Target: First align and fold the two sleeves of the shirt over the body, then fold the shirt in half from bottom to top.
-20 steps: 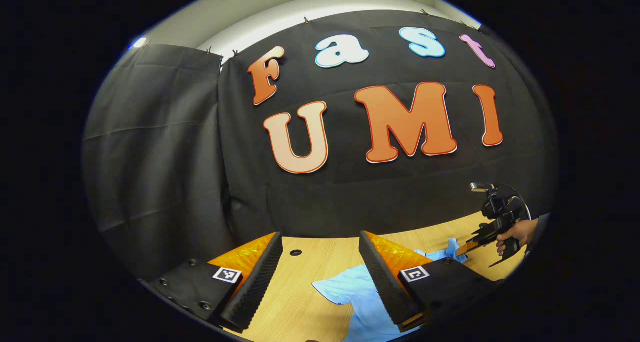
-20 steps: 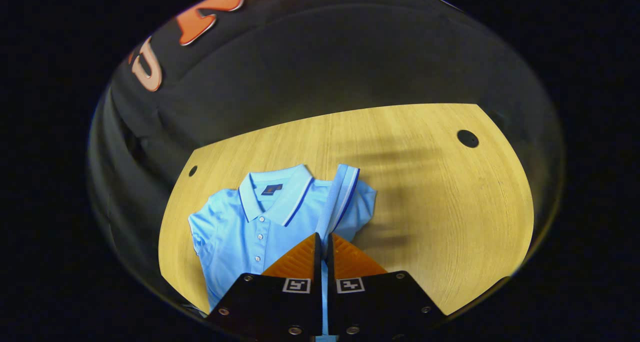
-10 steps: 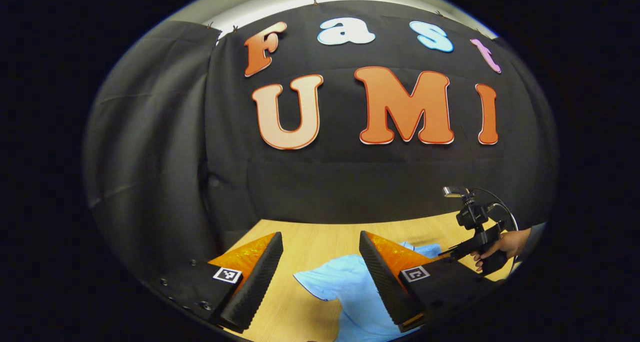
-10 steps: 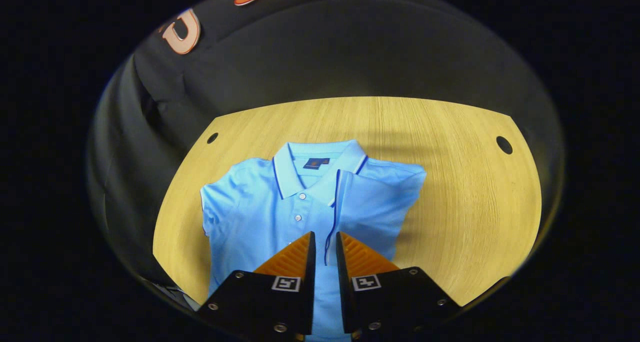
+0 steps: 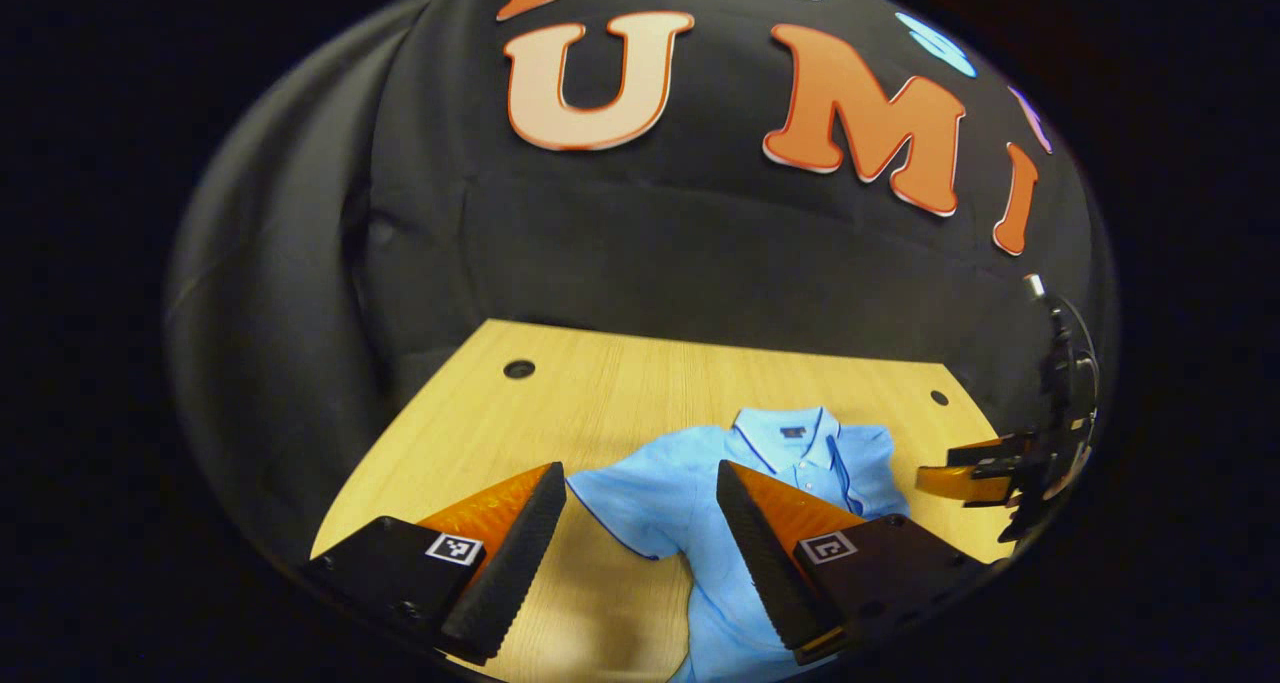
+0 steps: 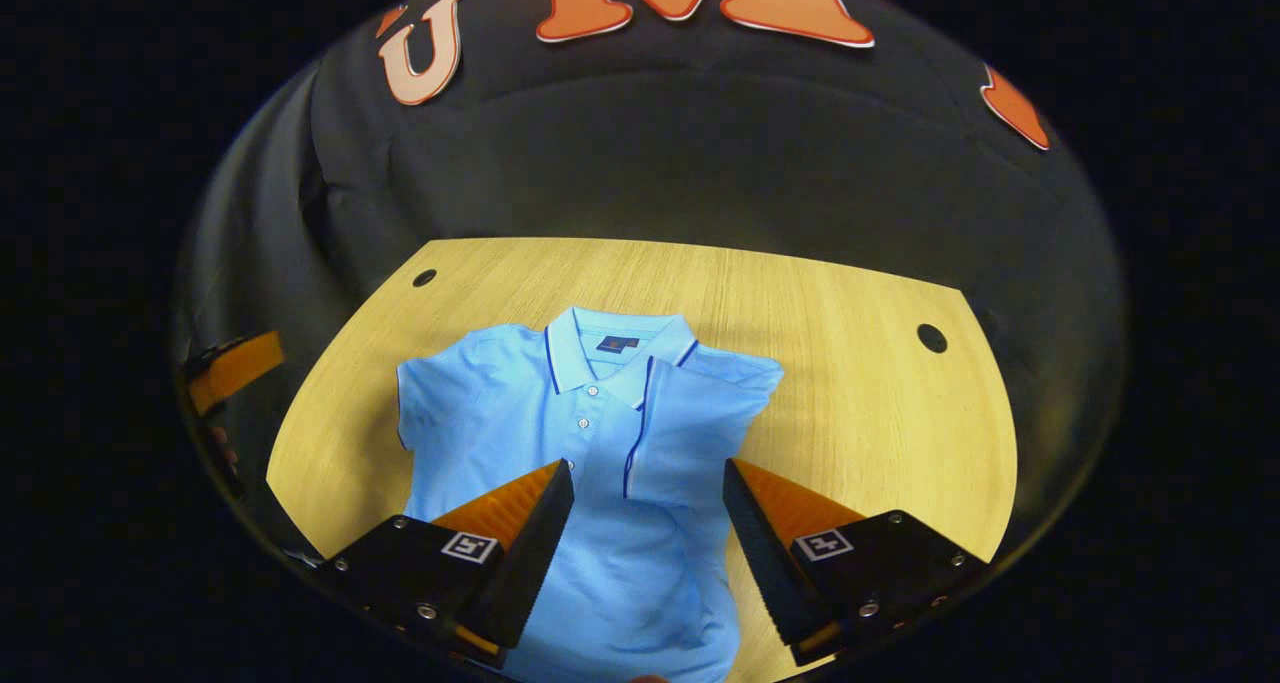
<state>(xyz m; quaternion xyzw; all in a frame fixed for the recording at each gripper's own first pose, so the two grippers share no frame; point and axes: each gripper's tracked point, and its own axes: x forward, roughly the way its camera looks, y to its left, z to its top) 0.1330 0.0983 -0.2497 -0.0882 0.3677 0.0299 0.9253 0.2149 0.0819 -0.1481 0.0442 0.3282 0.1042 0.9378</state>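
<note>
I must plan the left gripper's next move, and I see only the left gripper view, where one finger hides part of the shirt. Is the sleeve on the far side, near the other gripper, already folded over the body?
Observer: Yes. In the right gripper view that sleeve lies flat across the chest of the shirt, with its dark-trimmed edge beside the button placket.
Operator: Does the right gripper hold it now?
Observer: No. The right gripper is open, with its fingers wide apart, and it grips nothing.
</note>
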